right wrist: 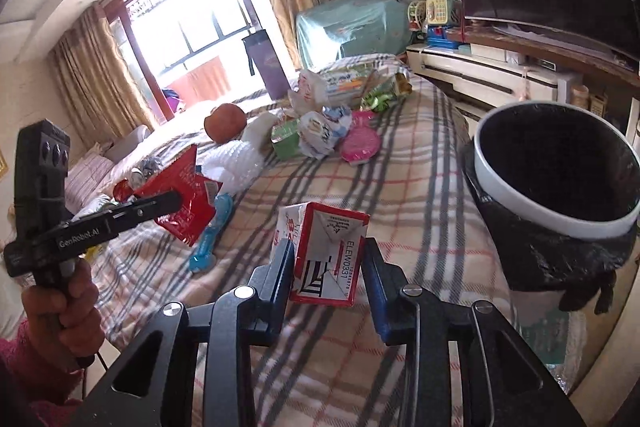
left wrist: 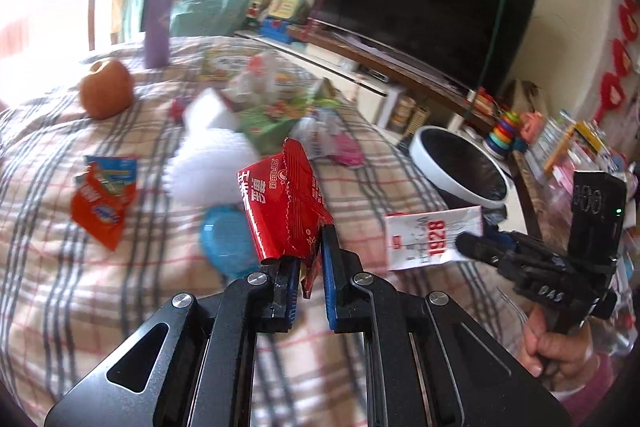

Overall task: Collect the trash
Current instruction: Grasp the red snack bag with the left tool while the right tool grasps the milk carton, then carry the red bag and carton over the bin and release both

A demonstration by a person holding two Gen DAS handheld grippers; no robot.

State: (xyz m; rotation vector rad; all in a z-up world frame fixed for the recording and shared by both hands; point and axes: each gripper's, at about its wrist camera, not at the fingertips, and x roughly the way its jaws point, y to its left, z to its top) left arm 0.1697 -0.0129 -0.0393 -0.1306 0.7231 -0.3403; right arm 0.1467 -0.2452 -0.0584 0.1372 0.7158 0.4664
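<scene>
Trash in both grippers: red wrapper [left wrist: 280,203] pinched by left gripper [left wrist: 310,267] fingers, carton [right wrist: 326,259] clamped in right gripper [right wrist: 326,267], raised over plaid bed [right wrist: 360,187] near lined bin [right wrist: 560,187], likely for dropping.

My two black angular metal grippers [left wrist: 310,267] [right wrist: 326,267] have blue finger pads [right wrist: 374,287] and silver screws [left wrist: 182,300]; white "GenRobot.AI" lettering [right wrist: 82,238] sits above my pink knitted sleeve [right wrist: 24,367].
</scene>
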